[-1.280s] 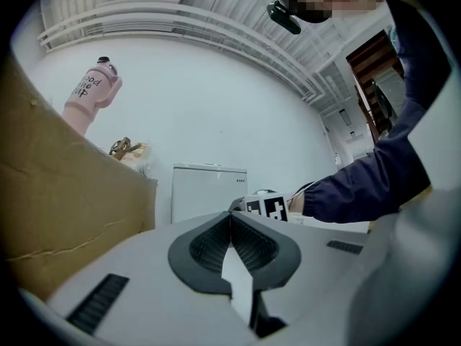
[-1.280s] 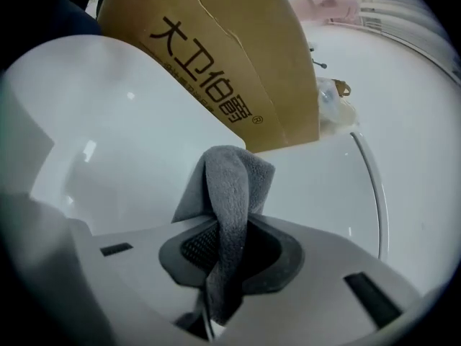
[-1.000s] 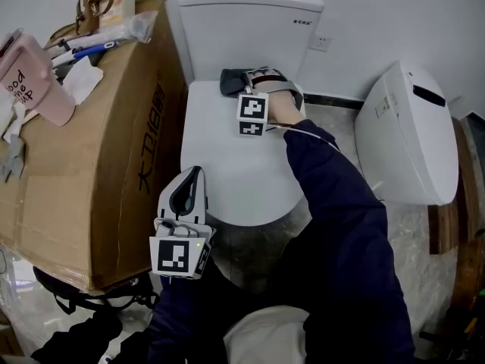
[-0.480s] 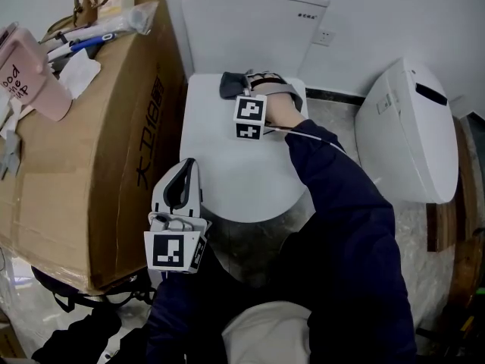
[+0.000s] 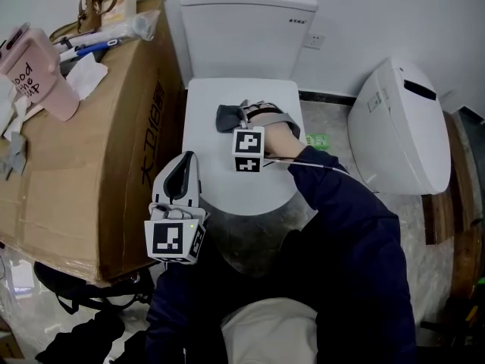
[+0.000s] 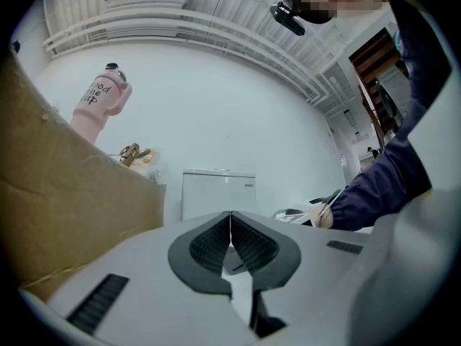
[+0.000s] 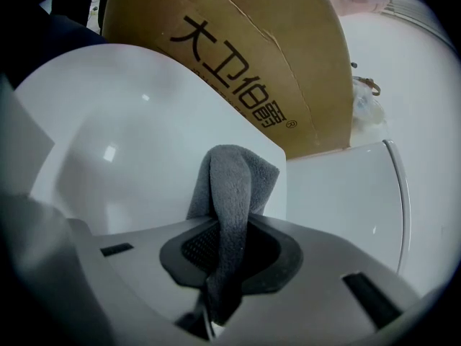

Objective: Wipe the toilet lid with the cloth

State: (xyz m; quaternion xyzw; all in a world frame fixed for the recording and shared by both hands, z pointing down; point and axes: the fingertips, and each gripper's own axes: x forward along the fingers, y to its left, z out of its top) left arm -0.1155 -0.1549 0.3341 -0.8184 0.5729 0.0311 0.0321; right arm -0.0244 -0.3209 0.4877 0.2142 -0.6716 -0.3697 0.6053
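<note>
Head view: right tool (image 5: 242,115) presses the grey cloth (image 5: 226,117) on the toilet lid (image 5: 227,174), mid-rear. The left tool (image 5: 183,174) idles at the lid's left edge.

Left gripper view: left tool (image 6: 230,231) clenched, empty.

Right gripper view: right tool (image 7: 226,264) clamps the cloth (image 7: 230,182) against the lid (image 7: 130,157).

Wiping appears under way, with the front portion likely outstanding.
</note>
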